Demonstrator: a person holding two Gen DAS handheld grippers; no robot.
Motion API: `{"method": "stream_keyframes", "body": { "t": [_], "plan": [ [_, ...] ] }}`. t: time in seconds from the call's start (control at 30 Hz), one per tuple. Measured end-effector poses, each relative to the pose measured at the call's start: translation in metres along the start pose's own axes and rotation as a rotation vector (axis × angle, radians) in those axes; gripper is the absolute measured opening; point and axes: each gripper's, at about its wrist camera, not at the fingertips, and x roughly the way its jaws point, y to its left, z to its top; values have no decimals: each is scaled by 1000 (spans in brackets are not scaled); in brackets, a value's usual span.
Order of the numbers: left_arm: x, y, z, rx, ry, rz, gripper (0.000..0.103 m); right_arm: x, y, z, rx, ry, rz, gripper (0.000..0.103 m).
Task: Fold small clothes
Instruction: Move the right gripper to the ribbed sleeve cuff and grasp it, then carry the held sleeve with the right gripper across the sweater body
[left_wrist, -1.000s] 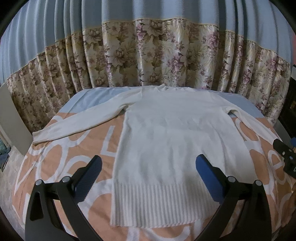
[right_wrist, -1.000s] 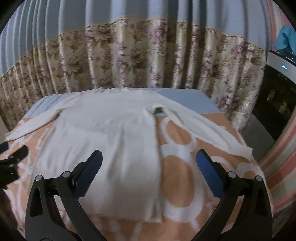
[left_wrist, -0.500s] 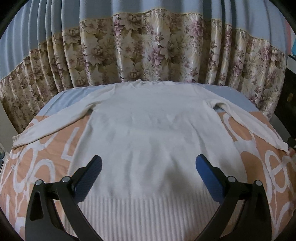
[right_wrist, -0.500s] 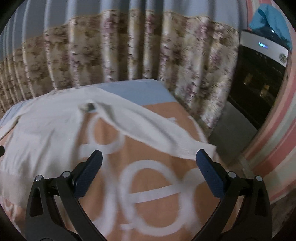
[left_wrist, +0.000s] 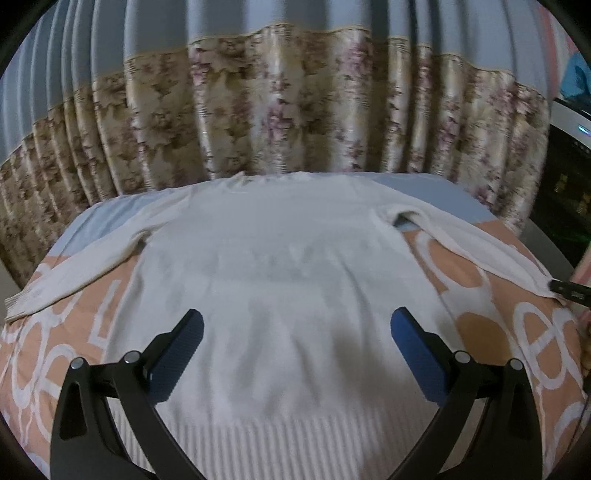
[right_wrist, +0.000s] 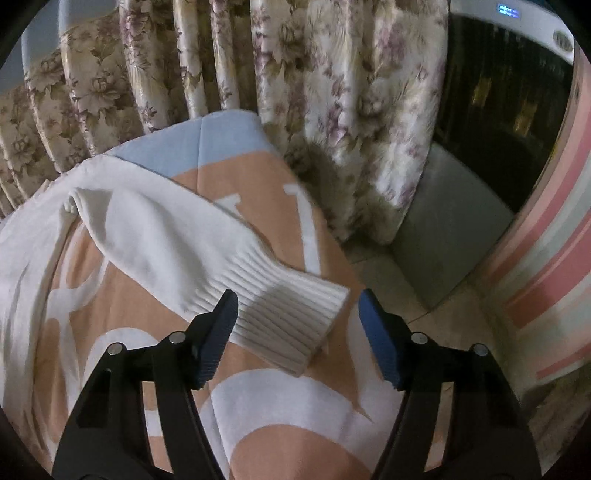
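Both your tongs gape wide: the left tongs (left_wrist: 295, 328) hover over the white sweater (left_wrist: 291, 295) spread flat on the bed (left_wrist: 465, 269), the right tongs (right_wrist: 297, 314) straddle its ribbed cuff (right_wrist: 291, 321).

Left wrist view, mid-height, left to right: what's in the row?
Left sleeve cuff → sweater body → right sleeve → right gripper's fingers at that sleeve's cuff. All lie on the orange-and-white blanket.
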Motion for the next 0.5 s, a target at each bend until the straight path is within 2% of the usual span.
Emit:
{"method": "stream_keyframes", "body": {
  "t": [0.17, 0.37, 0.5],
  "plan": [
    [6, -5, -3, 12, 10, -9, 101, 10, -1, -3, 13, 24, 11, 63],
    [9, -2, -4, 11, 7, -4, 101, 9, 6, 1, 1, 9, 3, 28],
    [9, 1, -4, 17, -1, 1, 101, 0, 11, 6, -5, -27, 2, 18]
  ]
}}
